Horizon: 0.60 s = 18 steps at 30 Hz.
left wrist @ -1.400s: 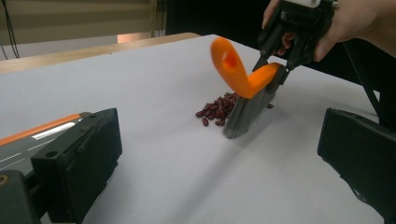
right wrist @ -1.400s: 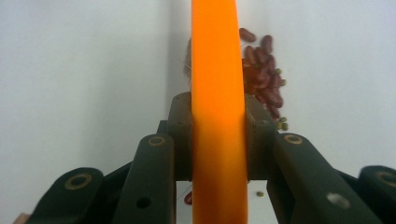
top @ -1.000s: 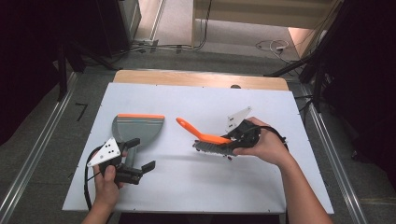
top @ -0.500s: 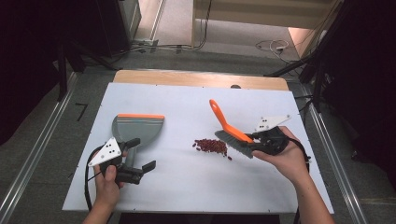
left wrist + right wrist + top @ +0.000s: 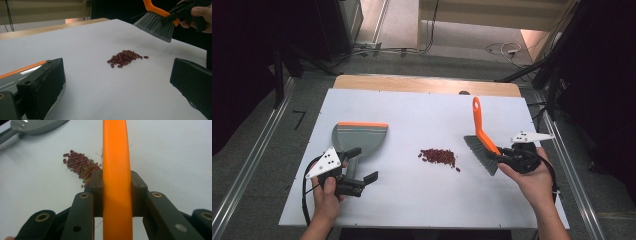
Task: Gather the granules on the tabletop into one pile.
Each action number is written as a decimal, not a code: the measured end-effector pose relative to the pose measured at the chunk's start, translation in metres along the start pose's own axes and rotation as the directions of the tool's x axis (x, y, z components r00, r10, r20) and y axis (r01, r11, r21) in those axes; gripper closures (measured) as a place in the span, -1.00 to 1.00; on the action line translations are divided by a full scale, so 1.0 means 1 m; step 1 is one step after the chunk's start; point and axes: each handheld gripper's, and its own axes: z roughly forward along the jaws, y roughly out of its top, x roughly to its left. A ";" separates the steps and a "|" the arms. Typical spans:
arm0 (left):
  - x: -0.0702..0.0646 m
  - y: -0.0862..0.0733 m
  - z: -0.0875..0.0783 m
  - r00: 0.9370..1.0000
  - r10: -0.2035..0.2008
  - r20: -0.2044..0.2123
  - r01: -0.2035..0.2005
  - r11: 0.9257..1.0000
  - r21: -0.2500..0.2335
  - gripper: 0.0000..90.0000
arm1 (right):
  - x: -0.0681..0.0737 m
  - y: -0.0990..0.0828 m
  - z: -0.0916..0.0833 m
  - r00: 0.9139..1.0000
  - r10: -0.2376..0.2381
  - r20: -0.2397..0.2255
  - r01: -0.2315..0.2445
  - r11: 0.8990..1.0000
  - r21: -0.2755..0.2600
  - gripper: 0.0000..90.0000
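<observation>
My right gripper (image 5: 507, 159) clamps the orange-handled grey-bristled brush (image 5: 482, 136) above the white table (image 5: 422, 120); my left gripper (image 5: 359, 165), jaws apart, flanks the grey dustpan's (image 5: 358, 138) handle. Red beans (image 5: 439, 156) lie between.

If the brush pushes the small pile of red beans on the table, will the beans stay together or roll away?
The beans are small, loose and rounded, so some would probably roll or scatter; a few already lie apart at the pile's edge. The white table looks smooth, so they should slide easily. The brush bristles look soft, so a few beans may slip through.

Black claws (image 5: 360, 183), brass-ringed pivots, white drilled plates, trailing black cables.
</observation>
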 end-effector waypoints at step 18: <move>0.012 -0.001 -0.015 0.999 -0.031 -0.033 0.029 0.998 -0.059 -0.99 | -0.029 -0.051 -0.019 0.989 0.143 -0.020 -0.144 0.985 -0.096 0.52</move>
